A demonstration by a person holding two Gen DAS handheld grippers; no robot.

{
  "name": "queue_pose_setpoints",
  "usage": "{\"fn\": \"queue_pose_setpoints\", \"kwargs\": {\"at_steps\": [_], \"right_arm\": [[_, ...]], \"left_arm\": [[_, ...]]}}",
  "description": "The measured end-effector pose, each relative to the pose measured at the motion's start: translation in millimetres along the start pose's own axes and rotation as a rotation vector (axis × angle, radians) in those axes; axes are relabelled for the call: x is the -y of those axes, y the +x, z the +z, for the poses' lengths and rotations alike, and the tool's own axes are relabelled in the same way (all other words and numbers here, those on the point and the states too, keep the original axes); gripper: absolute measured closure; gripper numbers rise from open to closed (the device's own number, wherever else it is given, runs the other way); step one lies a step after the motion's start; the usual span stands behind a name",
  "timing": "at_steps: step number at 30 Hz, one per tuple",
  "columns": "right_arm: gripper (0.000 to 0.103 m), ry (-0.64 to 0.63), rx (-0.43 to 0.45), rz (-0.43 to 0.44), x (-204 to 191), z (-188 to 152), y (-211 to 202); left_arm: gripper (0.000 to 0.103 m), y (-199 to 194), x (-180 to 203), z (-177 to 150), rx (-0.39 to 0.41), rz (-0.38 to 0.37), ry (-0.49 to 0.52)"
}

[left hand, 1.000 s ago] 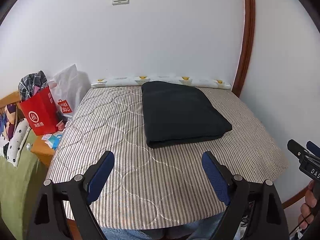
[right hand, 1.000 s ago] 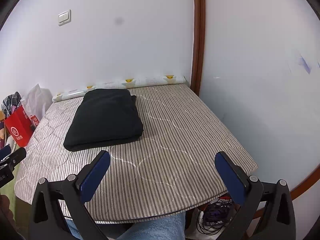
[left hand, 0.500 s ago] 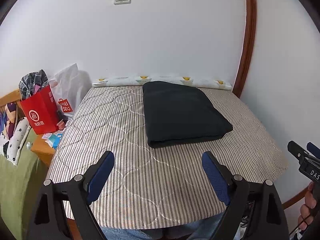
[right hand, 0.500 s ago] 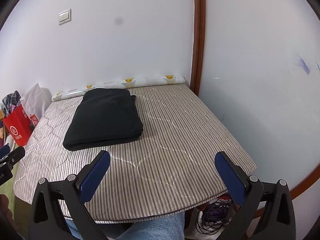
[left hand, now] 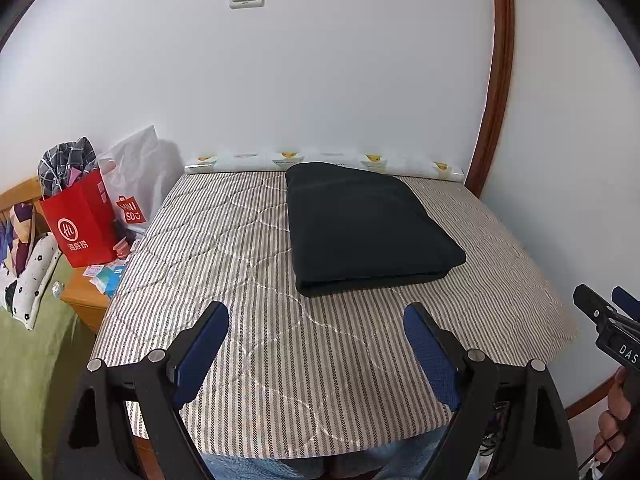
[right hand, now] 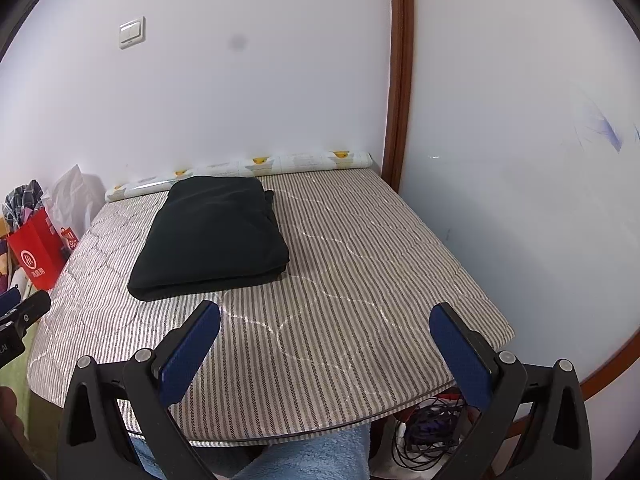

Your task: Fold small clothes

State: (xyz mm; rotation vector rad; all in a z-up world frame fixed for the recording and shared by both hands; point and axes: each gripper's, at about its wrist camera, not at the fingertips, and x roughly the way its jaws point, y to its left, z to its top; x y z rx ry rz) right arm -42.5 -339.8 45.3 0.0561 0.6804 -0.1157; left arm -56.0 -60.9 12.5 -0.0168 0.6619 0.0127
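Both my tongs, left (left hand: 316,330) and right (right hand: 325,328), hang apart and empty near the table's (left hand: 280,380) front edge; black garment (left hand: 368,228) sits folded toward the back, so I'd leave it squared.

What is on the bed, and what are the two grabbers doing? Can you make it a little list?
surface: striped quilt
garment: black cloth, folded flat, lying toward the far end
left gripper: open, holds nothing, above the near edge
right gripper: open, holds nothing, above the near edge
along the wall: patterned roll
beside the bed: red bag, white bag
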Motion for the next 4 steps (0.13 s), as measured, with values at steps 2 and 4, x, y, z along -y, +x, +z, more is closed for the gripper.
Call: {"fn": "queue_pose_setpoints", "kwargs": {"at_steps": [2, 4], "right_arm": [[0.0, -0.001, 0.001, 0.001, -1.9, -0.3, -0.6], [0.0, -0.001, 0.001, 0.002, -3.8, -1.0, -1.0]], "left_arm": [[0.015, 0.0, 0.4, -0.1, -0.001, 0.001, 0.0], [0.014, 0.2, 0.6, 0.8, -0.001, 0.009, 0.0]]}}
